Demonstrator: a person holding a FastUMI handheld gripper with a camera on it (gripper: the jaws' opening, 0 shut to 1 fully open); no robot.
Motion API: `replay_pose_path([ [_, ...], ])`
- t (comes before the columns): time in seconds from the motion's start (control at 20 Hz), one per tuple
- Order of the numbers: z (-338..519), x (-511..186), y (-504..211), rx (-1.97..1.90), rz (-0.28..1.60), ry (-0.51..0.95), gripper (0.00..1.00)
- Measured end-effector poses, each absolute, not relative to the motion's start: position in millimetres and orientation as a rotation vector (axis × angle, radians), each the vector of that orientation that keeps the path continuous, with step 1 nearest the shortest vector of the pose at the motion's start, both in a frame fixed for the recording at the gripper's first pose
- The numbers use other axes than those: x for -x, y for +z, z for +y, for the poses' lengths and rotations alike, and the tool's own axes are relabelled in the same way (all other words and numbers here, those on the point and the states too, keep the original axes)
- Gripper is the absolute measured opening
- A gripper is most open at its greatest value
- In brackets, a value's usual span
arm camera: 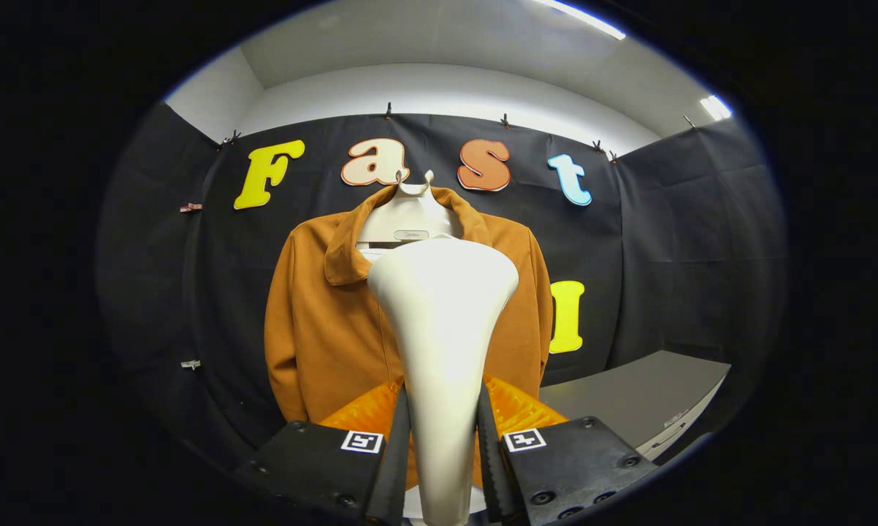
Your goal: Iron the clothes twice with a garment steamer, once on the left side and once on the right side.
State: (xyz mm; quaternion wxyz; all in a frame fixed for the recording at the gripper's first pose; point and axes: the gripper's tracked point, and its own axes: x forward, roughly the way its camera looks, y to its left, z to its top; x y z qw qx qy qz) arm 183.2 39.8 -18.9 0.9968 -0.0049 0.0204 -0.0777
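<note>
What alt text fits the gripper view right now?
The gripper is shut on a white garment steamer, its wide head raised toward a brown jacket hanging on a white hanger against the black booth wall.

Steamer [443,329] head hides jacket [322,321] front center; steamer base cut off below gripper [443,446] fingers.

Bright ceiling strip lights [581,18], sharp focus, fisheye-curved edges

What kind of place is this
Probably a staged recording booth: black cloth walls clipped up, a brown jacket hung for steaming, and the gripper shut on a white garment steamer.
</note>
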Motion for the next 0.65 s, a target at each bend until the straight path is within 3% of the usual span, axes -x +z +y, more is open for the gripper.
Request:
replay_pose_path([
  [0.65, 40.4, -178.2, -15.2, 0.017, 0.035, -0.160, 0.45],
])
